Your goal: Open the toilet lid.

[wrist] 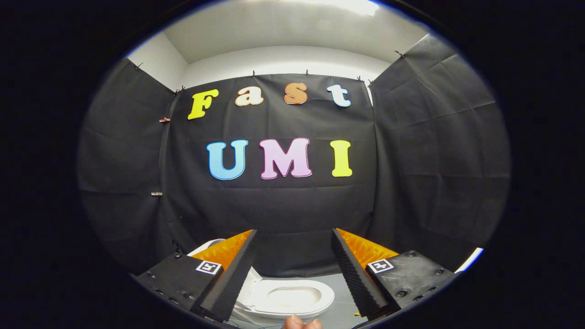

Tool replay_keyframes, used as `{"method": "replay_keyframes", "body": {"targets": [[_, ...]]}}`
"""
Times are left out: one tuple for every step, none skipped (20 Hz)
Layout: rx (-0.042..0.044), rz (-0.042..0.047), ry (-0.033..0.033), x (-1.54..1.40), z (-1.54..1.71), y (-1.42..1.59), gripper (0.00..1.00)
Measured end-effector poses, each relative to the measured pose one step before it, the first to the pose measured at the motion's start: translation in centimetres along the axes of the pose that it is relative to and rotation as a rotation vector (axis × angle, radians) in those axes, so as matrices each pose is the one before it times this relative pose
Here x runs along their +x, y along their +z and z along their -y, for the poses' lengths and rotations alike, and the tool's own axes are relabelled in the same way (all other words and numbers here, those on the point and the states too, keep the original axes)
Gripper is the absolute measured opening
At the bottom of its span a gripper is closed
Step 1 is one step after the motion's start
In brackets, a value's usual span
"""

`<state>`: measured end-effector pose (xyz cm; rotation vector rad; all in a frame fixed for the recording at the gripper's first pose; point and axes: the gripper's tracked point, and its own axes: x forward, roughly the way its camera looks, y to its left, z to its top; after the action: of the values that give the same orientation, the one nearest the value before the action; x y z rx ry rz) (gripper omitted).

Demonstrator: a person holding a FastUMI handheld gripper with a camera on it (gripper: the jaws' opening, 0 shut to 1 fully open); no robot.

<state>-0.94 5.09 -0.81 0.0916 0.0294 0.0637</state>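
A small white toilet [292,298] stands on the grey floor, low between my two fingers and well below their tips. Its oval seat ring and the bowl's inside show. A white part [208,246] reaches up and left behind my left finger; whether it is the raised lid I cannot tell. My gripper [294,232] is open, its fingers spread wide with nothing between them, and its tips point at the black cloth wall above the toilet.
Black cloth walls [283,205] enclose the booth at the back and on both sides. Grey floor [340,306] lies around the toilet. A person's fingertips [301,323] show just in front of the toilet. A white edge [470,258] shows beyond the right finger.
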Motion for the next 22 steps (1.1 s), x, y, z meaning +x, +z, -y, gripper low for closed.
{"method": "replay_keyframes", "body": {"targets": [[0.00089, -0.00266, -0.00193, -0.038, 0.06, -0.073, 1.0], [0.0002, -0.00007, -0.00263, -0.011, 0.082, -0.05, 1.0], [-0.00254, -0.00094, -0.00362, 0.079, 0.053, 0.001, 1.0], [-0.0027, 0.00059, -0.00423, -0.009, 0.141, -0.055, 1.0], [-0.00154, -0.00008, -0.00174, -0.018, 0.011, 0.083, 1.0], [0.00003, -0.00009, -0.00137, 0.046, 0.04, -0.045, 1.0], [0.00024, 0.00085, -0.00097, 0.006, 0.071, 0.06, 1.0], [-0.00083, 0.00032, -0.00235, -0.002, 0.021, 0.029, 1.0], [-0.00138, 0.00144, -0.00115, 0.03, 0.033, 0.021, 1.0], [-0.00282, 0.0014, -0.00151, 0.082, -0.01, 0.046, 1.0], [-0.00215, 0.00148, -0.00094, -0.029, 0.003, 0.02, 1.0], [-0.00228, 0.00052, -0.00075, 0.093, -0.032, 0.005, 1.0], [-0.00188, 0.00075, 0.00096, 0.0, -0.073, -0.022, 1.0], [-0.00145, -0.00092, -0.00024, 0.014, -0.031, 0.01, 1.0], [-0.00034, 0.00082, 0.00071, -0.063, 0.001, 0.079, 1.0], [-0.00125, -0.00042, -0.00021, 0.032, -0.043, -0.019, 1.0], [-0.00152, -0.00011, -0.00039, 0.058, 0.031, -0.003, 1.0], [-0.00117, -0.00071, 0.00077, 0.005, -0.057, -0.062, 1.0], [-0.00087, -0.00122, 0.00086, 0.019, -0.057, 0.033, 1.0], [-0.00113, -0.00168, 0.00063, 0.06, -0.037, -0.043, 1.0], [0.00026, -0.00045, -0.00015, -0.016, 0.038, -0.085, 1.0], [0.00089, 0.00002, 0.00024, 0.006, -0.025, 0.002, 1.0]]}}
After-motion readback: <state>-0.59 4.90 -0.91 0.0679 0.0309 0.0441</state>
